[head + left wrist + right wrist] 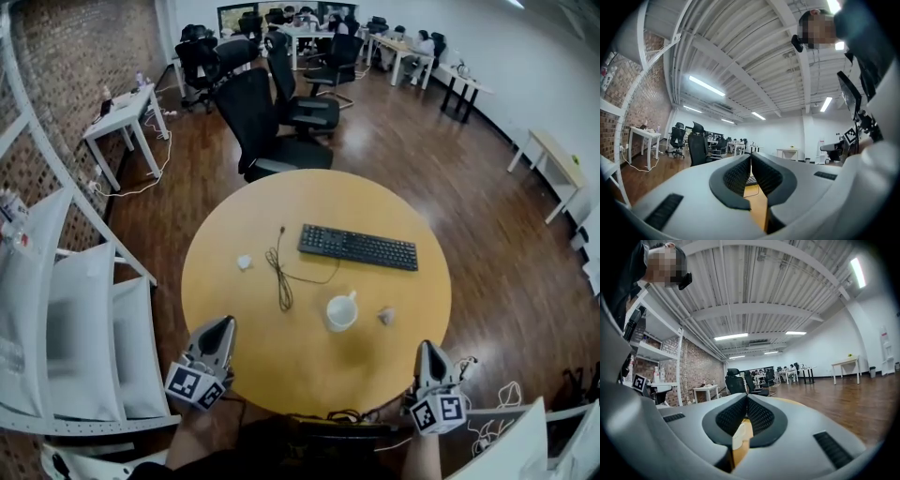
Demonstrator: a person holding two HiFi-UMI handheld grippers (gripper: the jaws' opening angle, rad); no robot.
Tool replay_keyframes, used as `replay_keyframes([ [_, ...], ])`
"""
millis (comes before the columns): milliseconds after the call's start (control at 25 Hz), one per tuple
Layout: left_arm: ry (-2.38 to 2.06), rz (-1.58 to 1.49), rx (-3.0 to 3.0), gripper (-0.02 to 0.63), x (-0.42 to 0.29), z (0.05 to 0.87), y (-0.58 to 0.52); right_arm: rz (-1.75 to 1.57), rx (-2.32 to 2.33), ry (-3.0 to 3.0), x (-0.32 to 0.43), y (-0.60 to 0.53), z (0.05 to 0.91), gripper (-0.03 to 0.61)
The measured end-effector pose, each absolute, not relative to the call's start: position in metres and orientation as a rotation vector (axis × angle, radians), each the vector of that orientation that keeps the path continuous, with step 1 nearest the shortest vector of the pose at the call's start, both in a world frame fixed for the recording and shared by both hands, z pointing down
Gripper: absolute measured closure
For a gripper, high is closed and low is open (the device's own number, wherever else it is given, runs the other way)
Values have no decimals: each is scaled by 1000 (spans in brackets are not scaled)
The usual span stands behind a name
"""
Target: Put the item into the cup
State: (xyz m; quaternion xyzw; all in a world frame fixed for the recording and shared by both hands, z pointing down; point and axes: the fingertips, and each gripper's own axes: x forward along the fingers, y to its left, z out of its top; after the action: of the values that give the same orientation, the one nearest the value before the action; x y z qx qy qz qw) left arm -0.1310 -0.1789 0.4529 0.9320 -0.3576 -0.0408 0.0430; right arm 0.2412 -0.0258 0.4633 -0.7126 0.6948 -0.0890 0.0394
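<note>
**A:** Where are we?

**B:** Nothing is picked up yet. Our left tool (223, 326) and right tool (427, 349) hover over the near edge of the round wooden tabletop (309, 375). Each has its jaws pressed together with nothing between them.

**A:** And the thing we want?

**B:** We judge it to be the small pale crumpled item (385, 316). It lies just right of the white ceramic cup (341, 311), near it but apart. The cup stands upright with its mouth clear. A small white scrap (245, 262) also lies left of the black cable (281, 277), well away from the cup. The black keyboard (358, 247) sits beyond both.

**A:** So we go with the right tool?

**B:** Yes, it is on that side. We spread the jaws before descending and come down from above, so we don't nudge the cup. The piece looks light, so we pinch it gently. Then we lift it over the rim and let go low inside the mouth. The left tool can steady the cup if it slides.
</note>
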Motion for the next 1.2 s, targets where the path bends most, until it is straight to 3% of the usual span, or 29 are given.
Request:
replay_keyframes([
  [240, -1118, -225, 2768, 614, -118, 447, -195, -278, -2241, 2131, 273, -63, 473, 569],
  [280, -1117, -235, 2756, 614, -115, 448, -195, -301, -2238, 2152, 277, -70, 481, 537],
  [320, -1120, -229, 2751, 614, -112, 450, -196, -324, -2233, 2175, 280, -77, 488, 514],
  [720, -1120, -105, 2670, 614, -85, 490, -202, -487, -2326, 2258, 306, -116, 551, 511],
  [920, -1087, -44, 2596, 613, -67, 518, -198, -657, -2335, 2318, 304, -122, 589, 485],
  [1000, -1077, -7, 2583, 614, -62, 527, -198, -725, -2326, 2354, 304, -127, 610, 446],
  [1200, -1054, 56, 2593, 614, -50, 538, -203, -871, -2352, 2404, 304, -148, 651, 443],
])
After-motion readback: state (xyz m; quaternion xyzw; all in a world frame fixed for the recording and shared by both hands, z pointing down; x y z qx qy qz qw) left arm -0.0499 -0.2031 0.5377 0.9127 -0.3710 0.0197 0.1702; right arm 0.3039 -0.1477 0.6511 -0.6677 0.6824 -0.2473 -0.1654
